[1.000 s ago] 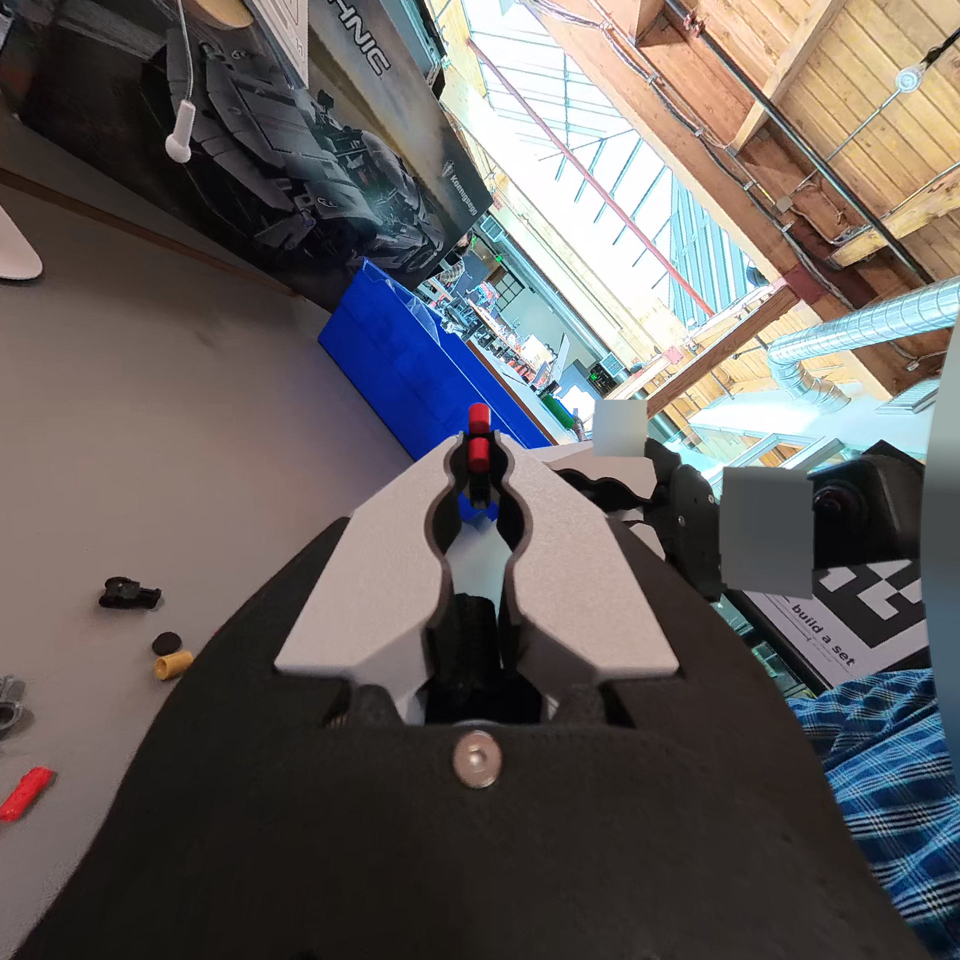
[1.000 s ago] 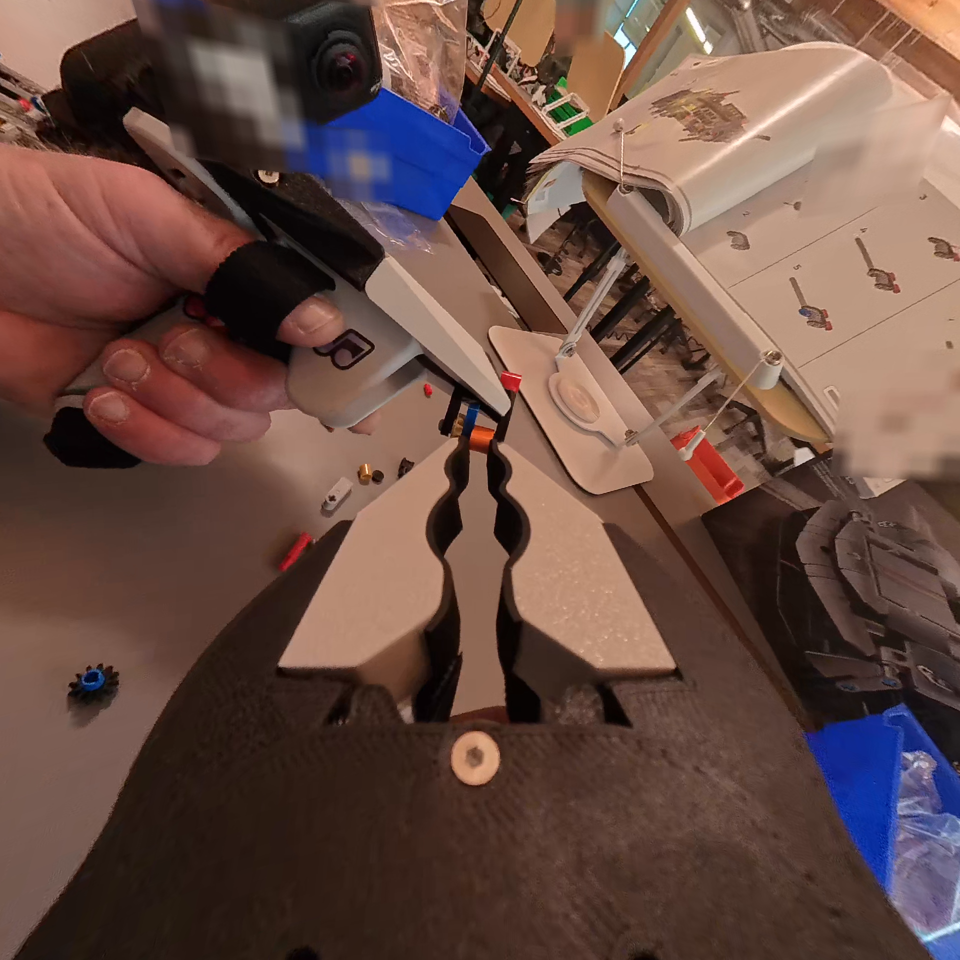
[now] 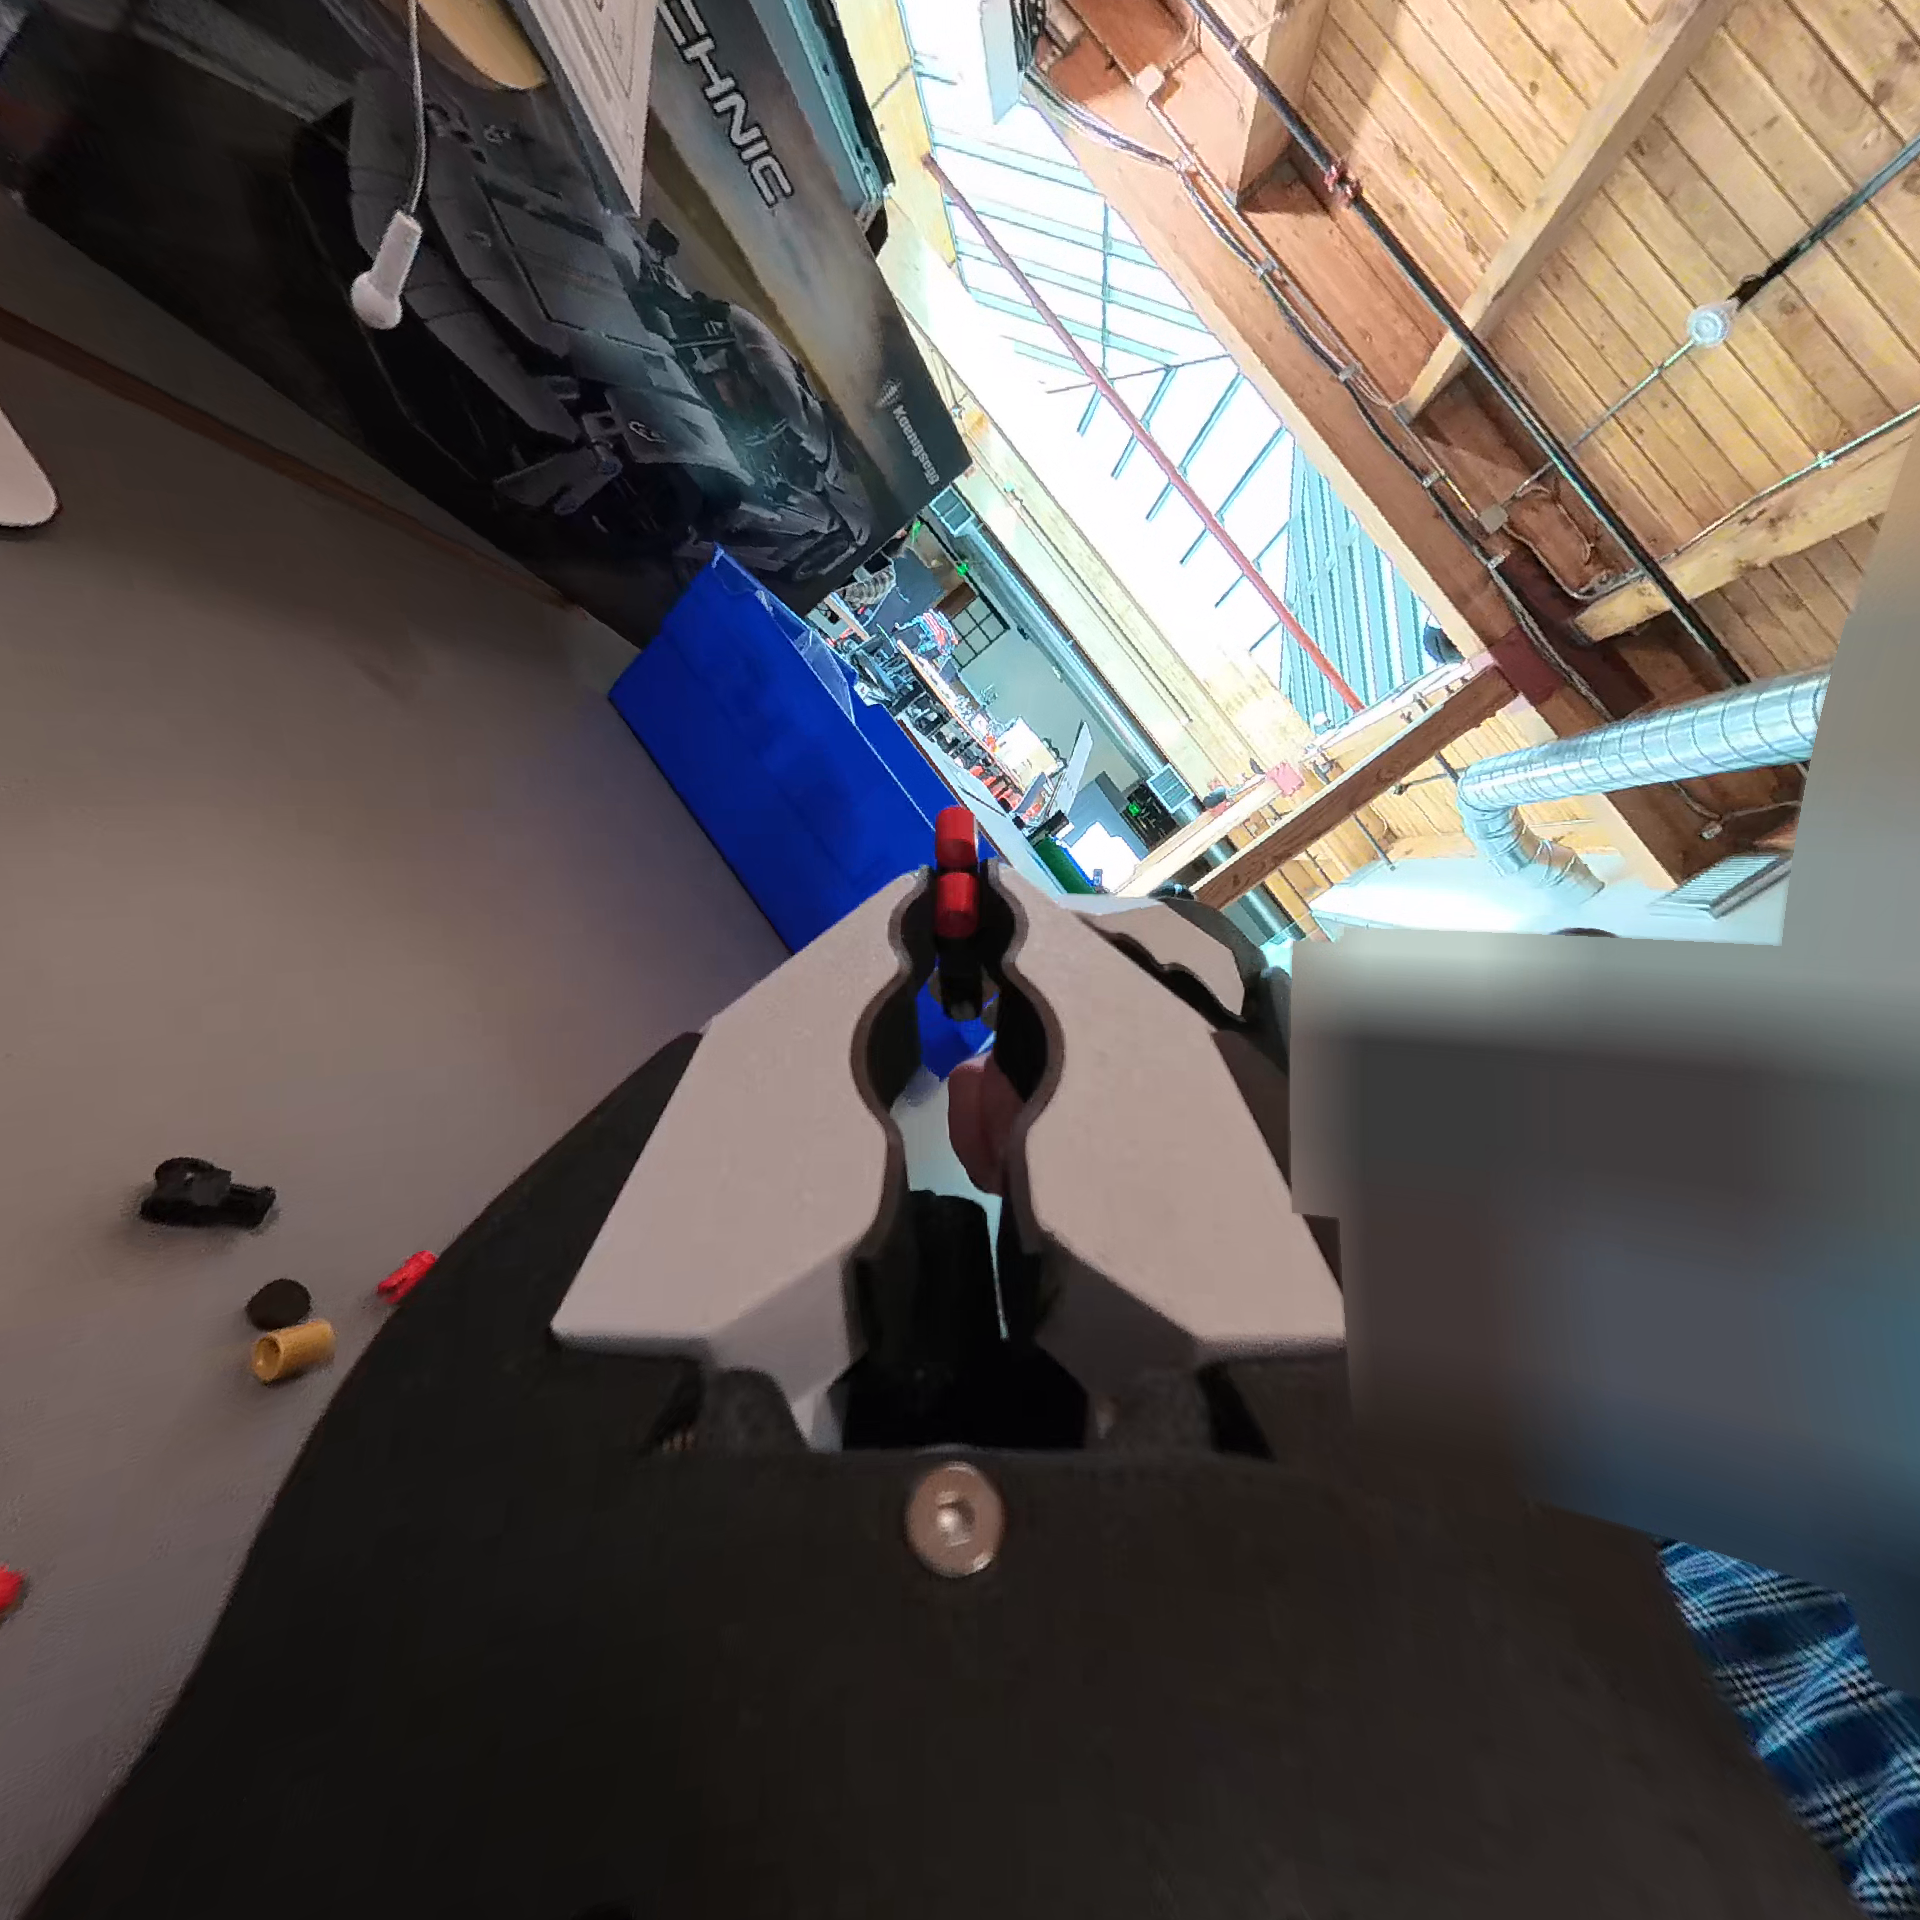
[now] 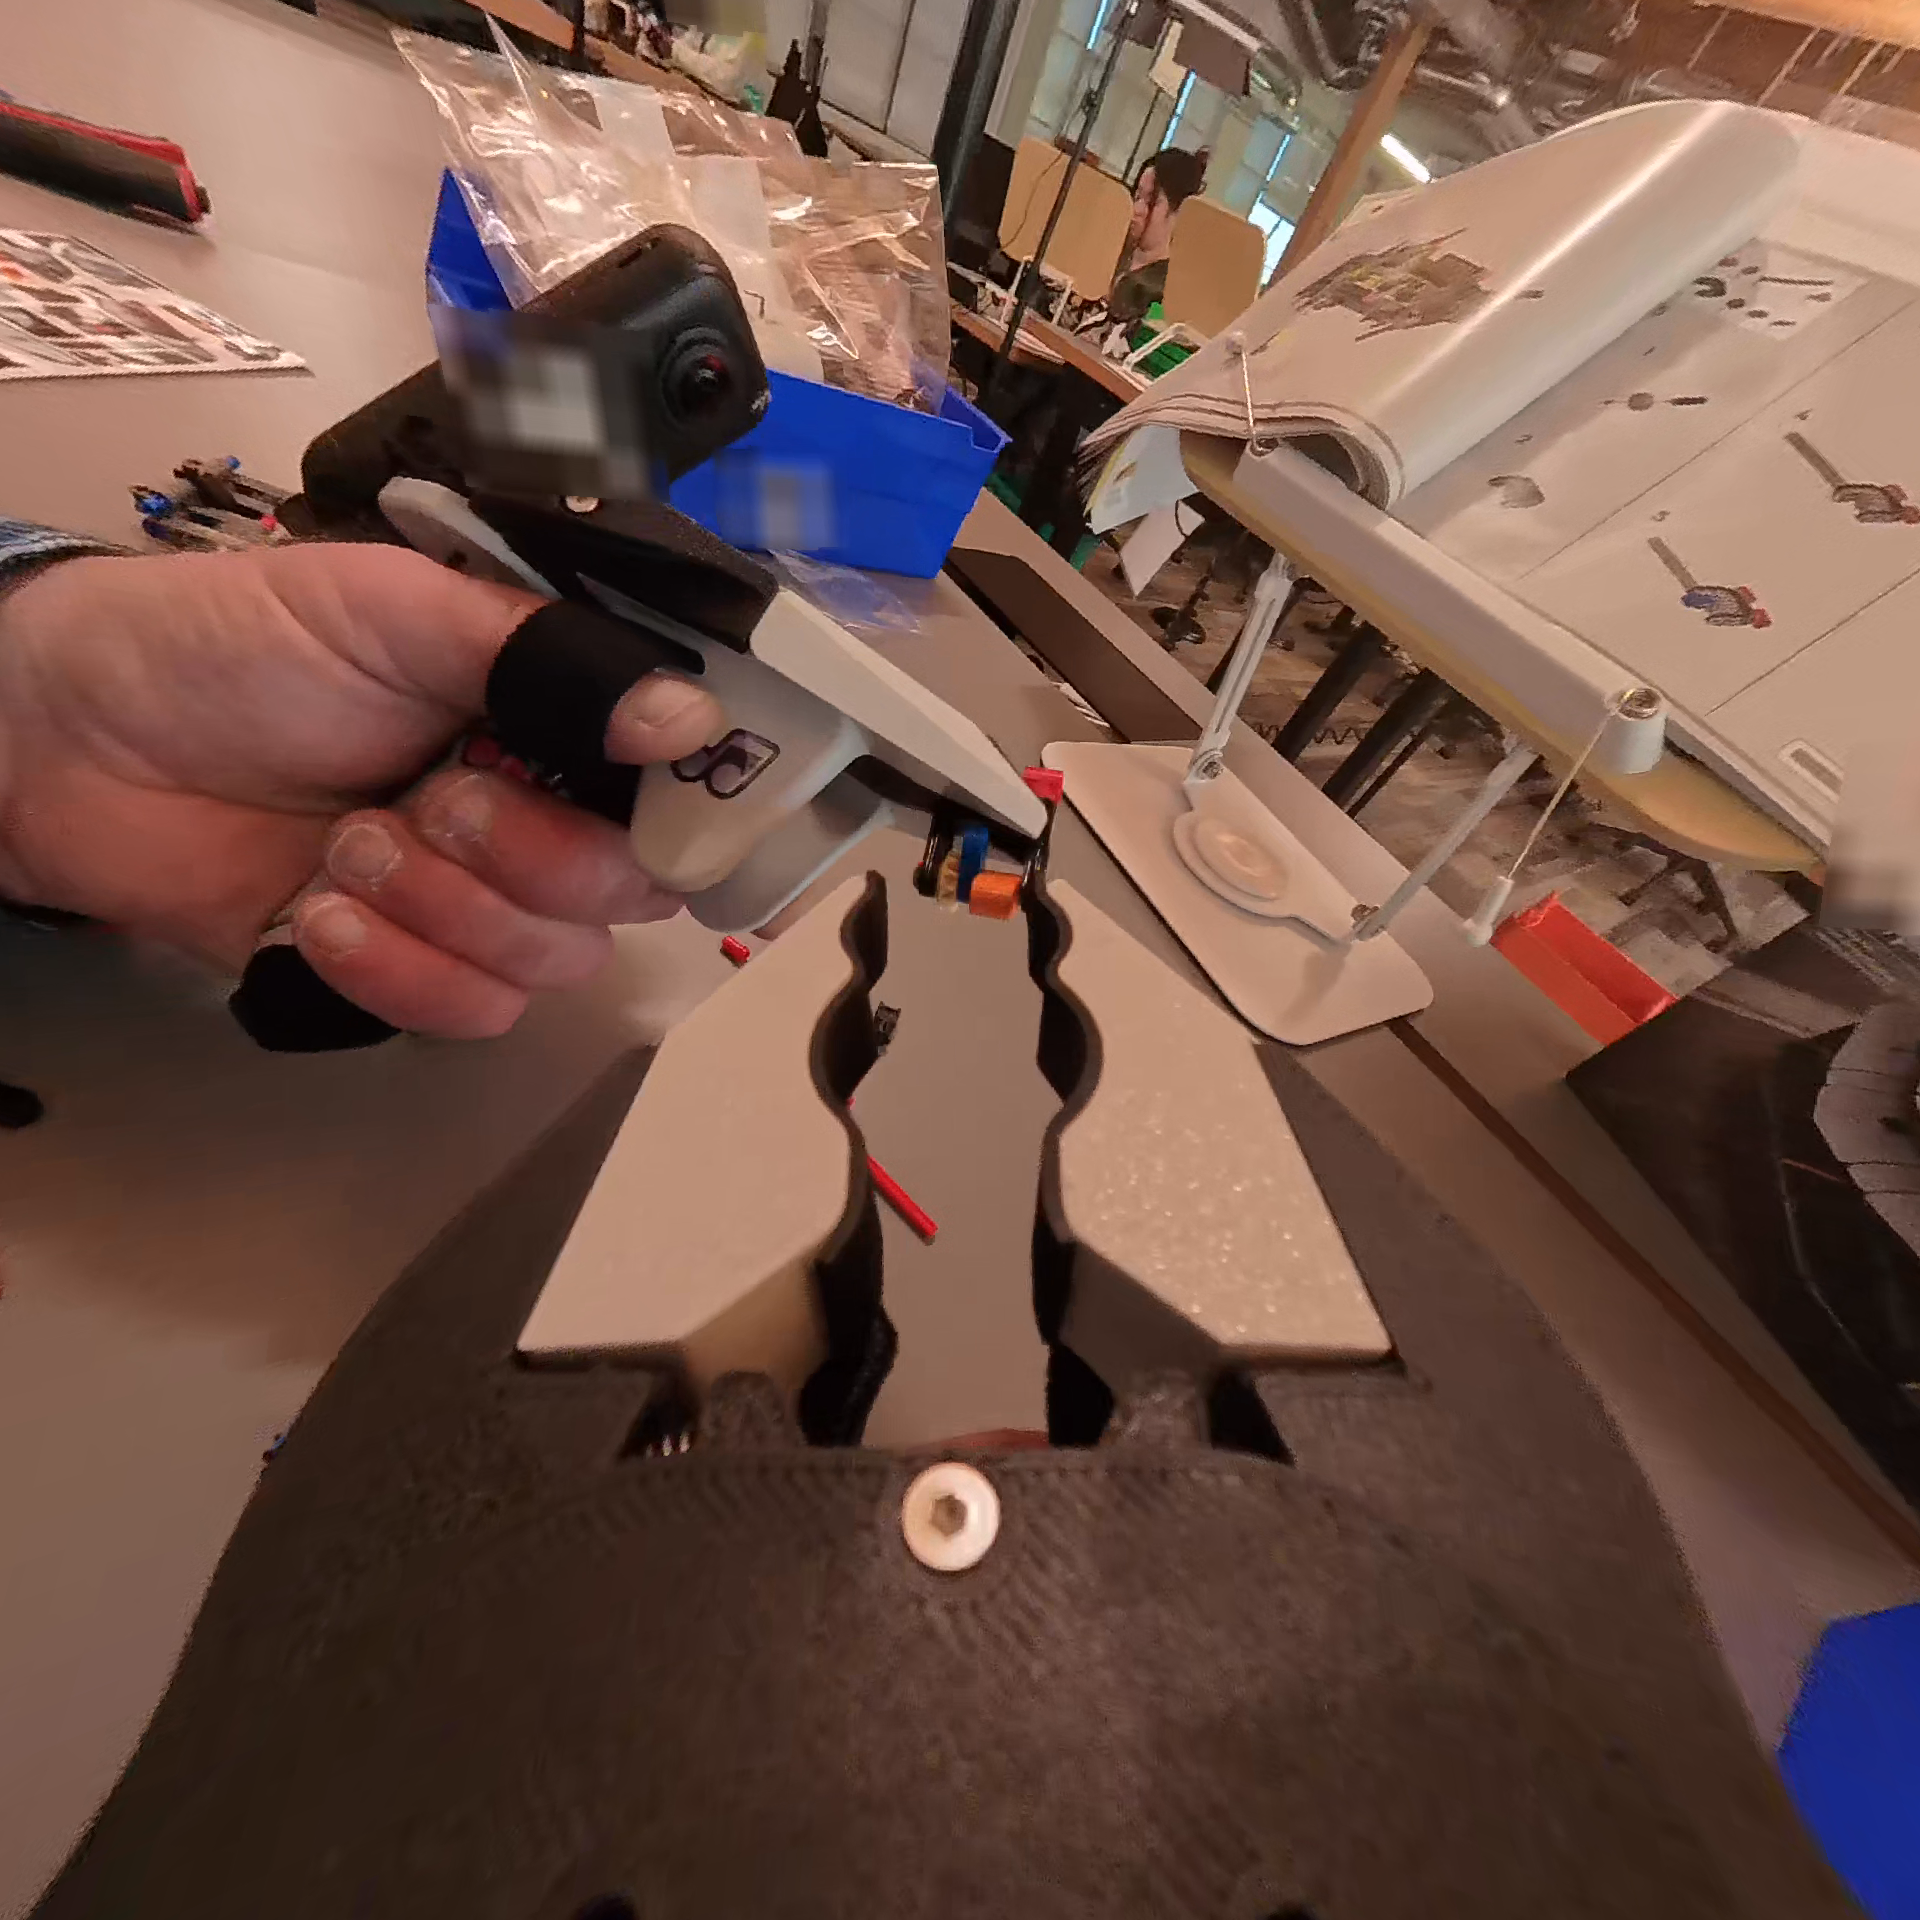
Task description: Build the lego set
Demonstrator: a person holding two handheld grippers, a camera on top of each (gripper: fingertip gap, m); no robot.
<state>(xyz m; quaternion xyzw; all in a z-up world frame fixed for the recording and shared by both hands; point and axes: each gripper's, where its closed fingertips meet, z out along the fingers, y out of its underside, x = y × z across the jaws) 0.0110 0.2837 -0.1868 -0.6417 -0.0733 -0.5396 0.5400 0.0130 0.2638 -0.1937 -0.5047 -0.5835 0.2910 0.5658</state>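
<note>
My left gripper [image 3: 956, 899] is shut on a small lego assembly [image 3: 954, 883]; its red pieces stick out past the tips. In the right wrist view a hand holds the left gripper [image 4: 1023, 821] above the grey table. The assembly [image 4: 987, 888] hangs from its tips, with black, blue, orange, tan and red parts. My right gripper [image 4: 956, 904] is open and empty just below the assembly, with a finger on each side of it. A red axle [image 4: 902, 1200] lies on the table between my right fingers.
Loose pieces lie on the table: a black part [image 3: 208, 1195], a tan cylinder [image 3: 293, 1351], a small red part [image 3: 407, 1276]. A blue bin [image 4: 831, 488] with plastic bags, an instruction booklet on a stand [image 4: 1507, 436] and the set's dark box [image 3: 582, 343] stand behind. My left and right fingertips are right by each other. Both grippers' tips are roughly 12 cm from the tan cylinder [image 3: 293, 1351].
My right gripper has opened; its jaws were nearly closed at the assembly's orange part a second ago. The left gripper still holds the assembly.
</note>
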